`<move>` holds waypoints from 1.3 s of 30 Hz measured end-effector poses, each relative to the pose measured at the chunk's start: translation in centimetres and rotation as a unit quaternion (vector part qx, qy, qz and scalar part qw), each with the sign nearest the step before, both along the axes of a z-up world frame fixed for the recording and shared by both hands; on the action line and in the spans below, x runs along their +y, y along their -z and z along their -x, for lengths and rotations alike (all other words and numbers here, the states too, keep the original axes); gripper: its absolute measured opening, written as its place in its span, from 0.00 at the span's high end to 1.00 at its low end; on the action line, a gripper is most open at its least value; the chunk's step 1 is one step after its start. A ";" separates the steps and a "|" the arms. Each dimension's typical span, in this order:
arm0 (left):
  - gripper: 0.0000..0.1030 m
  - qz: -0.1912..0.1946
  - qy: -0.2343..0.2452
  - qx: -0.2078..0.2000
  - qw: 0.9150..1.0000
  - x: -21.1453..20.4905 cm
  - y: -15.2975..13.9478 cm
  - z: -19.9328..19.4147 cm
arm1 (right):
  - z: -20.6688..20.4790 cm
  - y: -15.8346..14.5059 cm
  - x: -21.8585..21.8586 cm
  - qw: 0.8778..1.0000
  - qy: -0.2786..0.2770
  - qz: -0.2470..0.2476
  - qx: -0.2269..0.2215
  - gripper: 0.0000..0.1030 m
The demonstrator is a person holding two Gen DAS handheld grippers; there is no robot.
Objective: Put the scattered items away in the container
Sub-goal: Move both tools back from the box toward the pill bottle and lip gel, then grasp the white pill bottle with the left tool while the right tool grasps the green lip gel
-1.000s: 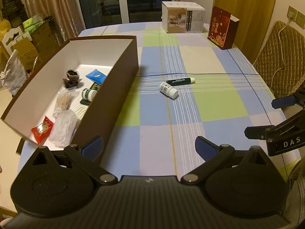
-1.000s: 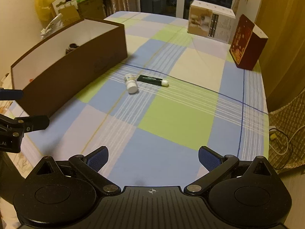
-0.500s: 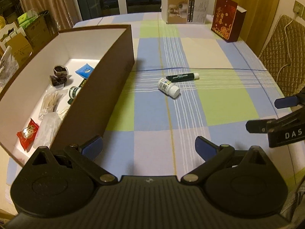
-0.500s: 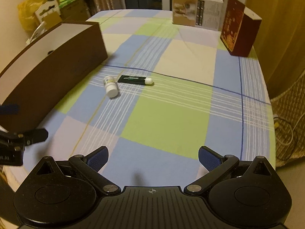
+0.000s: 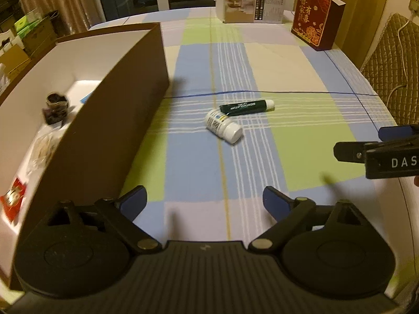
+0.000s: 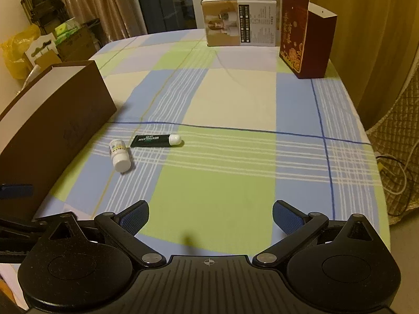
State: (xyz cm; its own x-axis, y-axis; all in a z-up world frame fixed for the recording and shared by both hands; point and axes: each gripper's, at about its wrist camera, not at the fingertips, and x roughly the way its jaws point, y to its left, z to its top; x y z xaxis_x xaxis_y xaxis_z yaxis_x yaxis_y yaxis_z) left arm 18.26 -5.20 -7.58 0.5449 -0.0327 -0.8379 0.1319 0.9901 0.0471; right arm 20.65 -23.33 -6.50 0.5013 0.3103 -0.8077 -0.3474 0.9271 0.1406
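A small white pill bottle (image 5: 223, 126) (image 6: 119, 155) lies on its side on the checked tablecloth. A dark green tube with a white cap (image 5: 246, 107) (image 6: 155, 141) lies just behind it, touching its base. Left of both stands the brown open box (image 5: 110, 120) (image 6: 52, 120), with several small items on its white floor, such as a dark little pot (image 5: 56, 107) and a red packet (image 5: 13, 196). My left gripper (image 5: 205, 204) hovers open near the box's front corner, short of the bottle. My right gripper (image 6: 210, 216) is open and empty over a green square.
At the table's far end stand a beige printed carton (image 5: 250, 0) (image 6: 239, 23) and a dark red gift box (image 5: 315, 23) (image 6: 305, 36). A quilted chair (image 5: 395, 65) and a white cable sit off the right edge. Boxes and bags crowd the floor (image 6: 52, 44) to the left.
Both grippers have swung right and come lower toward the table; the bottle and tube now look nearer. The box has slid to the left of both views. Nothing was picked up.
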 end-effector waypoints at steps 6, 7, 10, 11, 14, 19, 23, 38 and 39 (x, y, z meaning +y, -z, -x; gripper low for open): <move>0.23 0.012 0.000 0.001 1.000 -0.2 0.8 -1.8 | -1.7 0.4 0.0 1.000 -0.012 -0.016 -0.005 0.00; 0.23 0.013 -0.001 -0.001 1.000 -0.3 0.9 -2.1 | -2.1 0.5 0.1 1.000 -0.013 -0.016 -0.004 0.00; 0.25 0.015 -0.001 -0.006 1.000 -0.5 1.2 -3.3 | -3.1 1.0 0.0 1.000 -0.007 -0.013 0.000 0.00; 0.25 0.017 -0.001 -0.007 1.000 -0.6 1.3 -3.7 | -3.3 1.1 -0.1 1.000 -0.004 -0.012 0.001 0.00; 0.28 0.021 -0.002 -0.010 1.000 -0.9 1.6 -4.9 | -3.9 1.4 -0.5 1.000 0.004 -0.010 0.005 0.00; 0.30 0.026 -0.006 -0.021 0.999 -1.5 2.1 -7.2 | -4.6 1.6 -1.1 1.000 0.015 -0.008 0.008 0.00; 0.32 0.018 0.002 -0.029 0.999 -2.2 2.9 -8.9 | -4.9 1.9 -1.2 1.000 0.022 -0.007 0.014 0.00; 0.78 -0.021 0.080 0.005 0.997 -0.5 4.2 -7.3 | -4.8 2.2 1.2 0.998 -0.064 -0.010 -0.020 0.02; 0.78 -0.024 0.084 0.008 0.996 -0.3 4.1 -6.8 | -4.9 2.2 1.8 0.996 -0.083 -0.008 -0.026 0.14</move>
